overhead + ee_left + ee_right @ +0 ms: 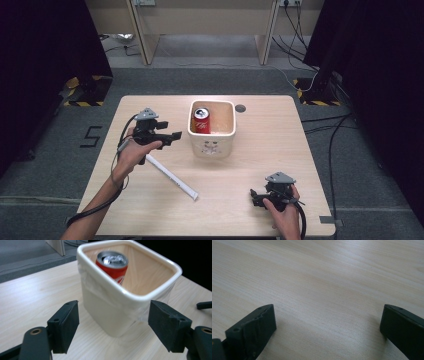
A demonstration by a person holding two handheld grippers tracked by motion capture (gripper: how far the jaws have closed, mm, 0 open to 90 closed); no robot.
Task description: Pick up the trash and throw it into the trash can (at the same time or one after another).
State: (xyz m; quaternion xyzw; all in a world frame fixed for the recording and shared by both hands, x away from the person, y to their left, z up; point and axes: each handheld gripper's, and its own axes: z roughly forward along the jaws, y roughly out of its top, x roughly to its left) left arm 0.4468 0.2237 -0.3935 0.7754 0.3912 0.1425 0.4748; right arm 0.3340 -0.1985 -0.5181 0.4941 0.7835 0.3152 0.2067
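The red soda can (201, 121) is already lodged in the cream bin (212, 148), which is approached, ungrasped, by the wide-open left gripper (172, 137); the right gripper (256, 196) is rested open and empty.

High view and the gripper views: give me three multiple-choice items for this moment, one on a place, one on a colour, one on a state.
1. Where is the soda can?
A. Inside the cream square container
B. Lying on the table beside the white tube
C. Between the right gripper's jaws

2. What colour is the can's body?
A. Blue
B. Red
C. Green

3. How does the left gripper stand?
A. Shut on the can
B. Shut on the white tube
C. Open, facing the container

Answers:
1 A: the can stands upright within the container's walls.
2 B: red sides under a silver top show in the left gripper view.
3 C: its jaws stand wide apart with the container ahead, untouched.
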